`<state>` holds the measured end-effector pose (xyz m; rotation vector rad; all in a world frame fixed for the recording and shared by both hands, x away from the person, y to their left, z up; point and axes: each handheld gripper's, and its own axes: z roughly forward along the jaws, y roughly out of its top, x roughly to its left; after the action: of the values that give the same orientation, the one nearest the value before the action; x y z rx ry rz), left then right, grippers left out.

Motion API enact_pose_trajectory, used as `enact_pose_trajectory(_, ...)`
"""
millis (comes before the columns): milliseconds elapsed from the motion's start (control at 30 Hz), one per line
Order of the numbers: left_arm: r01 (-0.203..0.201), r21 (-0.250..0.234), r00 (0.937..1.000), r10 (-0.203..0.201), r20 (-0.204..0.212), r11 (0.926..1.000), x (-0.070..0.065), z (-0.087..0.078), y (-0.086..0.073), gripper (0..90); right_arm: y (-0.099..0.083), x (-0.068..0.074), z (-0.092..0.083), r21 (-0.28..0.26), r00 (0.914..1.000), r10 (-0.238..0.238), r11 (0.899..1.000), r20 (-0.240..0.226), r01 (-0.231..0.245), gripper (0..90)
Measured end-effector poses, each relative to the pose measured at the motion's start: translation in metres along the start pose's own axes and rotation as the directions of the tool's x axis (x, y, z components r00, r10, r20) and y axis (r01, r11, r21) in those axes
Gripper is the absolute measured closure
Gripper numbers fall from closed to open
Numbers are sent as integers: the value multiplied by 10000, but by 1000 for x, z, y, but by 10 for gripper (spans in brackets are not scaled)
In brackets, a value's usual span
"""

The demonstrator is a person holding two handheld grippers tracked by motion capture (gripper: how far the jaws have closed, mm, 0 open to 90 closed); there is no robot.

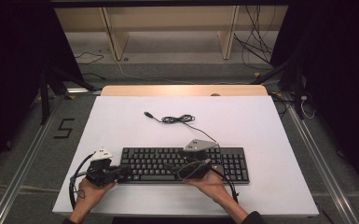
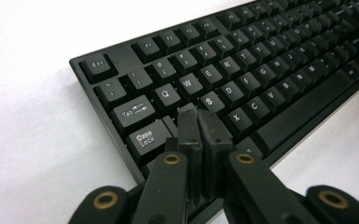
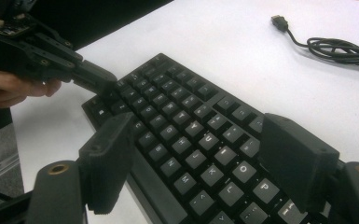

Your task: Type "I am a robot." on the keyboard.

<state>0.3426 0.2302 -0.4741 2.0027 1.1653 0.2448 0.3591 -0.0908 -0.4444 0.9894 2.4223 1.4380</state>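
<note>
Now I am pressing my left gripper (image 2: 199, 122), jaws together, on the key beside Caps Lock of the keyboard (image 1: 184, 164) at the near table edge, and the right gripper (image 3: 200, 165), hovering with jaws apart, is risking hitting 2 keys.

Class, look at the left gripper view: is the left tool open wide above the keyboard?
No. The left tool has its two jaws pressed together, tips over the A key of the keyboard.

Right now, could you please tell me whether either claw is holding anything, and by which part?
Nothing is held. The left claw is shut empty, tips over the black plastic keyboard; the right claw hangs open above its keys.
</note>
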Motion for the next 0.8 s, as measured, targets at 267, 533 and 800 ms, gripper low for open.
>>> enact_pose_trajectory(267,-28,322,9999,31,-98,9995,1,3,-1,888,0,1,-3,-101,10000,-33,9999,-32,32,272)
enact_pose_trajectory(533,-198,507,9991,217,-375,9985,-2,6,-1,890,-1,1,-7,-160,10000,1,9999,-37,-2,272)
enact_pose_trajectory(800,-225,477,9988,245,-416,9986,-4,5,0,889,-2,1,-10,-213,10000,12,9998,-33,-12,272)
